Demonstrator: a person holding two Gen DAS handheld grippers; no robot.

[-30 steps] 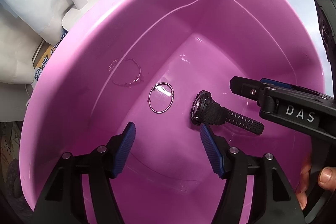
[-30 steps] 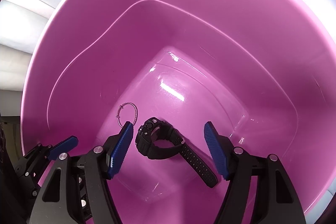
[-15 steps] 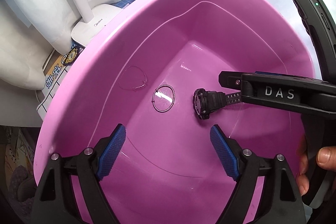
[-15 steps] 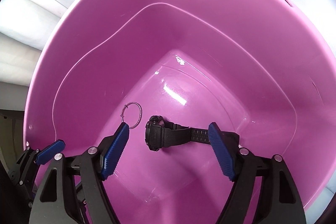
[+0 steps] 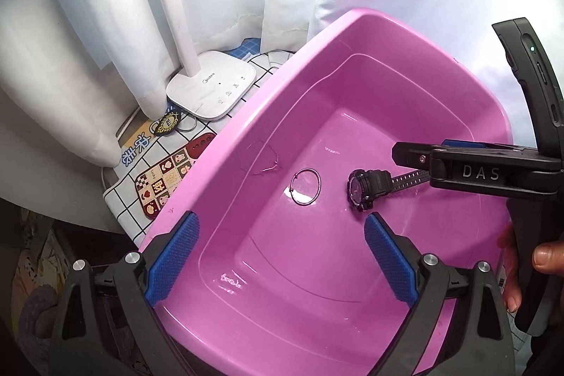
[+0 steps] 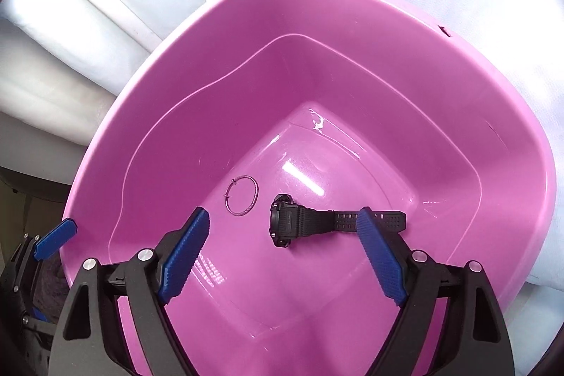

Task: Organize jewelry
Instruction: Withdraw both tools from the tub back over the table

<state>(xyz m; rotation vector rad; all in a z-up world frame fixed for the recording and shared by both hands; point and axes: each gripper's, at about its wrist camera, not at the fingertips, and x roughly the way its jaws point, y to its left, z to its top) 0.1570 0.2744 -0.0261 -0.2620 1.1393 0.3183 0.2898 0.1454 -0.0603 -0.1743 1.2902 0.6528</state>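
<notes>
A black watch (image 5: 366, 187) (image 6: 287, 224) lies on its side on the floor of a pink basin (image 5: 225, 143) (image 6: 148, 87), strap stretched out flat. Beside it lies a thin ring bracelet (image 5: 306, 187) (image 6: 242, 195). A fine chain (image 5: 262, 159) rests against the basin's left wall. My left gripper (image 5: 282, 221) hangs above the basin's near-left side, jaws opening, nothing between them. My right gripper (image 6: 283, 214) (image 5: 458, 164) hovers above the watch, jaws opening, pads clear of it. One left pad (image 6: 56, 238) shows outside the rim.
A white lamp base (image 5: 211, 87) and its pole stand left of the basin on a checked cloth (image 5: 120, 199). A dark keychain charm (image 5: 168, 124) and a patterned card (image 5: 165, 178) lie there. White curtains (image 5: 88, 6) hang behind. A person's fingers (image 5: 543, 256) hold the right gripper's handle.
Both grippers have risen away from the basin floor and their jaws have widened. The watch has settled on its side with the strap straightened. More of the lamp and cloth has come into view.
</notes>
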